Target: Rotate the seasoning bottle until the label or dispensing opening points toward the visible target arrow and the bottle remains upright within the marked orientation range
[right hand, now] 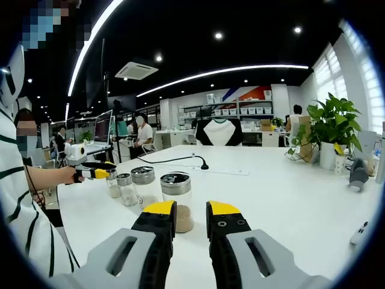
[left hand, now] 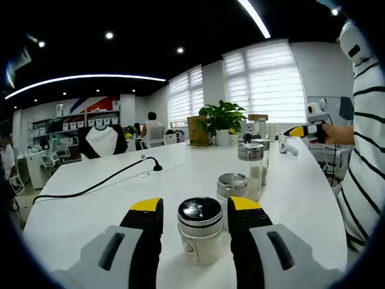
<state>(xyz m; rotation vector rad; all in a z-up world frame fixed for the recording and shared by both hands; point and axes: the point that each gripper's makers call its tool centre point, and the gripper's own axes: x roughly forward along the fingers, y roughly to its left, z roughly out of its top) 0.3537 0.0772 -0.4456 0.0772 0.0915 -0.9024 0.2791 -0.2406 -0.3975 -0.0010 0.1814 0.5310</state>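
Left tool (left hand: 194, 215): jaws spread wide, flanking the seasoning bottle (left hand: 200, 232) without visible contact; holding nothing.
Seasoning bottle: upright on the white worktop (left hand: 120, 198), near its front edge, long axis vertical, dead ahead between the jaws.
Right tool (right hand: 191, 212): jaws narrow, empty; a chrome-lidded jar (right hand: 177, 201) stands just beyond its tips.
Nearer hand: left, judged.
Target arrow: cannot tell.

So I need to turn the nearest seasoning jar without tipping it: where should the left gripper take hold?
Grip the seasoning jar on its glass body just under the metal lid, coming in level from the near side. It stands upright between the left gripper's open jaws, and its round straight wall suits a squeeze from both sides.
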